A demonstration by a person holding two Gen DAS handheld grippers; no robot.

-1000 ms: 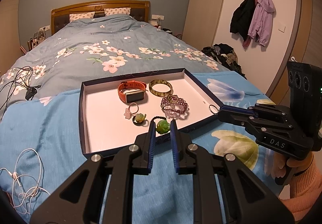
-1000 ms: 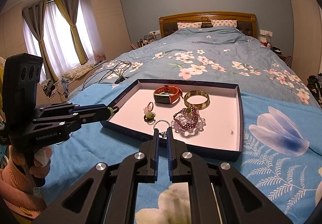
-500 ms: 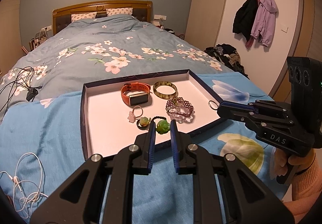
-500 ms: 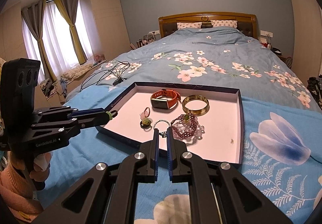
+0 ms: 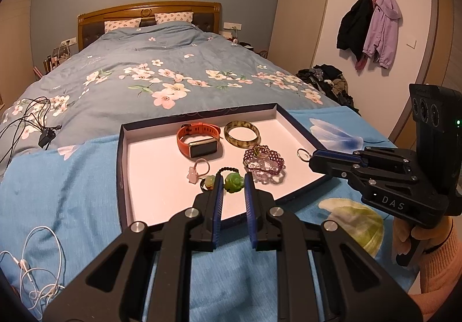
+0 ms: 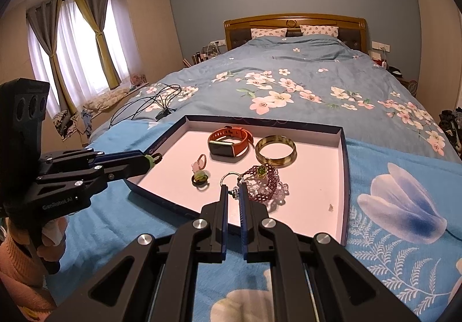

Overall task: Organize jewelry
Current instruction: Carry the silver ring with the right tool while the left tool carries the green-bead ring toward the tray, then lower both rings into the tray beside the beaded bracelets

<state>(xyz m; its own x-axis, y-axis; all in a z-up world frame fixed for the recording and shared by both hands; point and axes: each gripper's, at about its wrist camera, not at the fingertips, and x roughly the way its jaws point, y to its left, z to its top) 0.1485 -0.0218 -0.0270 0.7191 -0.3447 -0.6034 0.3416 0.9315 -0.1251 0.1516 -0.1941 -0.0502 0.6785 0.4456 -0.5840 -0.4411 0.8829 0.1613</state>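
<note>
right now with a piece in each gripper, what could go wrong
1. The left gripper pinches only the green charm; its black bead loop hangs free and might snag.
2. The right gripper grips the silver ring by its small end; it could slip out onto the patterned bedspread.
3. The ring hangs close to the purple beaded bracelet; lowering there might tangle them.

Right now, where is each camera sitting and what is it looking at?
Left wrist view: sits on the left tongs, looking over the tray up the bed to the headboard; its tongs pinch a green bead charm, and the right tongs and a hand show.
Right wrist view: sits on the right tongs, facing the same way; it holds a silver ring, left tongs at the side.
Both show the orange watch.
</note>
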